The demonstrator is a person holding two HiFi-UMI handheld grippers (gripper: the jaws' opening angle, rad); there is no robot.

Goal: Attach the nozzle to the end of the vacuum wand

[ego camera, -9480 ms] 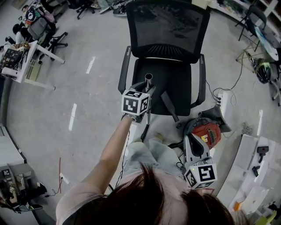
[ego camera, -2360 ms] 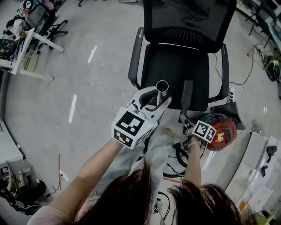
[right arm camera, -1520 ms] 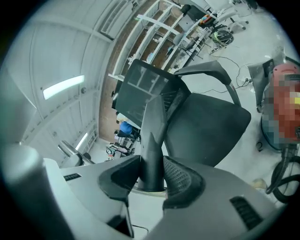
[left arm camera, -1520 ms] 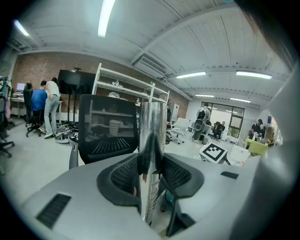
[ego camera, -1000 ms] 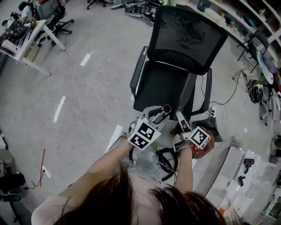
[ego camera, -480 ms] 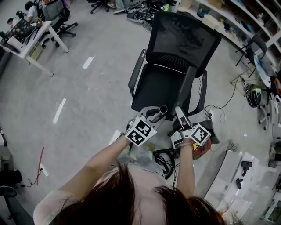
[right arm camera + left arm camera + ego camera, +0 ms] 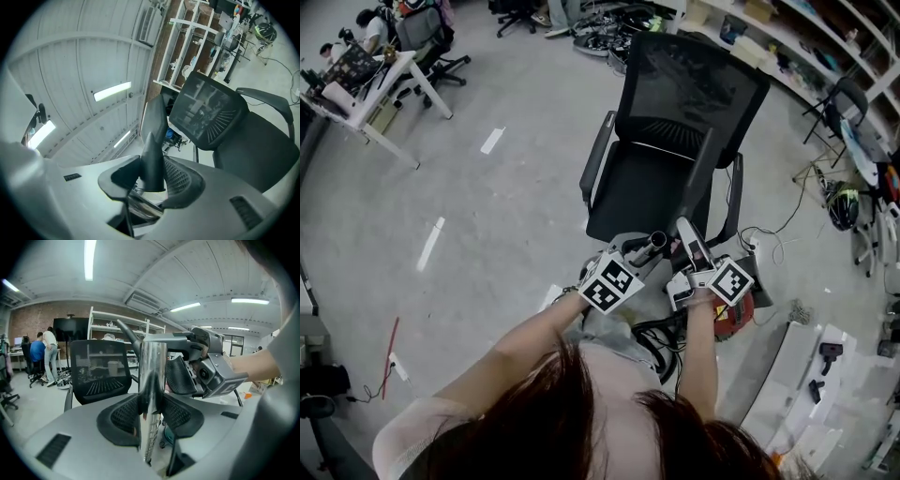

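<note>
vacuum wand [image 7: 152, 380]: shiny metal tube, upright | nozzle [image 7: 151, 154]: dark, tapered, seemingly just beside, unjoined

The left arm [image 7: 520, 352] and right arm [image 7: 698, 352] reach forward, close together. The left gripper [image 7: 639, 253] pinches the wand [image 7: 152, 371]; the right gripper [image 7: 692, 251] pinches the nozzle [image 7: 152, 164], and both point up and away.

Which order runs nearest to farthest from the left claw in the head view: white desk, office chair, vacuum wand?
1. Vacuum wand, gripped in the left claw itself.
2. Office chair, just ahead.
3. White desk, far upper left.
</note>
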